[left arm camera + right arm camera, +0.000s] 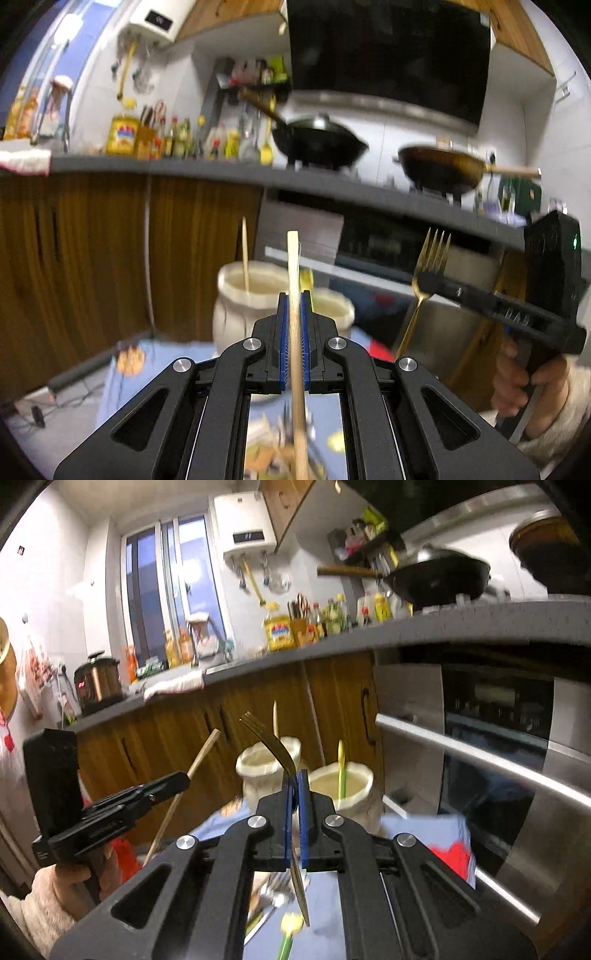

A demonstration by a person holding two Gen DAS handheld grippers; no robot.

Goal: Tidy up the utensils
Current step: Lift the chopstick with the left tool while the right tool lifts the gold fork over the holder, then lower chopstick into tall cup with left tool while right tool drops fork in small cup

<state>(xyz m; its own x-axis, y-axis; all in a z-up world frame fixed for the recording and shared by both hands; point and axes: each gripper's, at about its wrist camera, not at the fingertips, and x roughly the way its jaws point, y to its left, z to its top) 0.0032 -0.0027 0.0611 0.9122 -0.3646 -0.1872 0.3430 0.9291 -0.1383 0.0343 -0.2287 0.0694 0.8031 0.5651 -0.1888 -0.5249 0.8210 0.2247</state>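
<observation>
Left gripper was clamped tight on a wooden chopstick, jaws nearly closed, blue pads pressing both sides. The stick stood upright, its top end above the fingertips and its lower end trailing down past the gripper body. Right gripper was closed on a gold fork, pinched at the neck, tines curving up and to the left, handle hanging down below the jaws.

Both tools were raised above a table with a blue patterned cloth. Two cream jars stood ahead on it, side by side. The left jar held one thin wooden stick; the right jar held a yellow-green utensil. More cutlery lay blurred on the cloth under the right gripper, kind hard to tell.

A hand in a fuzzy pale sleeve gripped the right tool's handle, seen from the left camera. Behind: kitchen counter, black wok, oil bottles.
</observation>
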